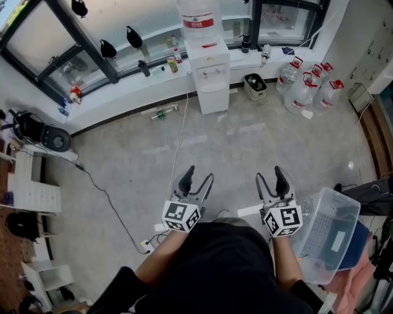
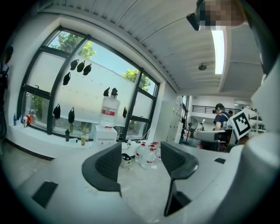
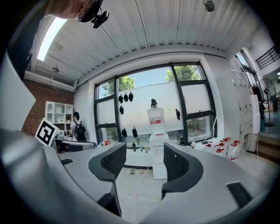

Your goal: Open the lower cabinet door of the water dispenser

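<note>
The white water dispenser stands against the window wall at the far side of the floor, a large bottle on top. Its lower cabinet door looks closed. My left gripper and right gripper are held side by side close to my body, far from the dispenser, both open and holding nothing. In the right gripper view the dispenser shows between the open jaws of the right gripper. The left gripper view has the dispenser left of the open left gripper.
Several large water bottles and a small bin stand right of the dispenser. A white cable runs over the floor to a power strip. A clear plastic box lies at my right, a white shelf at my left.
</note>
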`<state>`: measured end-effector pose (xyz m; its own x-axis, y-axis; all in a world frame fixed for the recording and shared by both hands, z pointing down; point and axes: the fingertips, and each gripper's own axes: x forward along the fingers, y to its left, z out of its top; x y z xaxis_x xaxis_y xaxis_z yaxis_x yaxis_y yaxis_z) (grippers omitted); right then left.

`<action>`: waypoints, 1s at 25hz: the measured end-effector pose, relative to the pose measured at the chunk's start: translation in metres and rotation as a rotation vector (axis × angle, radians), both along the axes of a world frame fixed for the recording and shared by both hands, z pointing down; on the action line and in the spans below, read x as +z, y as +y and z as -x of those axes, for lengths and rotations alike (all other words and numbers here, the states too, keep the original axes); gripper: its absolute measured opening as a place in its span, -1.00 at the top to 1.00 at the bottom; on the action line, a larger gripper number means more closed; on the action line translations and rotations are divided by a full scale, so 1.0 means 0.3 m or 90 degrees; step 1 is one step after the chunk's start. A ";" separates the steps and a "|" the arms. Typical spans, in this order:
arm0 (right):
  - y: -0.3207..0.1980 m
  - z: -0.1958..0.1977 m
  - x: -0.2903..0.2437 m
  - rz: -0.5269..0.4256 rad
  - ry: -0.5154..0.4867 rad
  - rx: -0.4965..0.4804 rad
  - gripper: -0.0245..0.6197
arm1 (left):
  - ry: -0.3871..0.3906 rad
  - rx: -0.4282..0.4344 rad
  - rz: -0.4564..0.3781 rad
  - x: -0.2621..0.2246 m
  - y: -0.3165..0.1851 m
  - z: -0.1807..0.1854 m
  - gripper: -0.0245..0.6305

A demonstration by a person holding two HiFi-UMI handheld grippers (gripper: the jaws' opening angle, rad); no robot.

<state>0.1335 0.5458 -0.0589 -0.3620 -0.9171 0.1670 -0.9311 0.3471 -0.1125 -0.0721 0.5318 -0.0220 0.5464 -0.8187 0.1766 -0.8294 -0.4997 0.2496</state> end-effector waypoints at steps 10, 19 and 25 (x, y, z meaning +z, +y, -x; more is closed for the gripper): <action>0.011 -0.006 0.078 0.035 -0.036 -0.013 0.19 | -0.021 -0.002 0.029 0.055 0.037 0.025 0.09; -0.047 -0.008 0.151 0.088 -0.041 -0.011 0.19 | -0.018 -0.002 0.053 0.101 -0.092 0.036 0.09; -0.189 -0.053 0.179 0.103 -0.024 0.012 0.19 | -0.001 0.023 0.058 0.154 -0.293 -0.021 0.09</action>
